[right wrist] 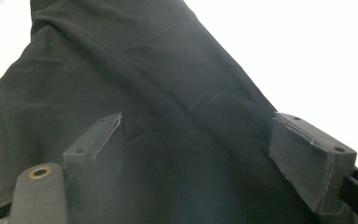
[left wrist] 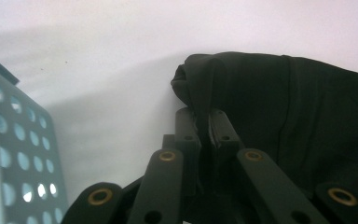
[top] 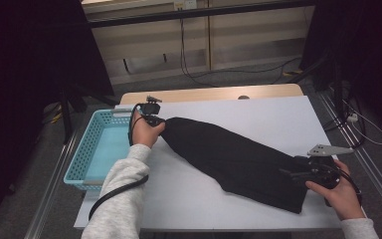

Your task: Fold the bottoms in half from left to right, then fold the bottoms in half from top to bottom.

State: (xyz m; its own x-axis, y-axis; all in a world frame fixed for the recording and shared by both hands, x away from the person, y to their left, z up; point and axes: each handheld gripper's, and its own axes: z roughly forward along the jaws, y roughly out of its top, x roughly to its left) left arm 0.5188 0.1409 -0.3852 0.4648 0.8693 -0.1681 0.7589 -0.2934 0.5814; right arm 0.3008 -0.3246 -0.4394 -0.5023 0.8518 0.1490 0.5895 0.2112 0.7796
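High view: black garment (top: 234, 162) diagonal on white table (top: 258, 114), right of blue basket (top: 97, 149). Left gripper view: left gripper (left wrist: 204, 122) clamped on garment's end. Right gripper view: right gripper (right wrist: 200, 149) spread wide over garment.

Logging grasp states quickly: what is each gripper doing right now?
Left gripper: closed, fingers pinching the end of the black cloth.
Right gripper: open, fingers spread over the cloth's other end, not gripping it.

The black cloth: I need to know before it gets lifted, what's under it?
The black cloth lies on the white tabletop, visible all round it. The left gripper pinches one end. Anything beneath the cloth is covered.
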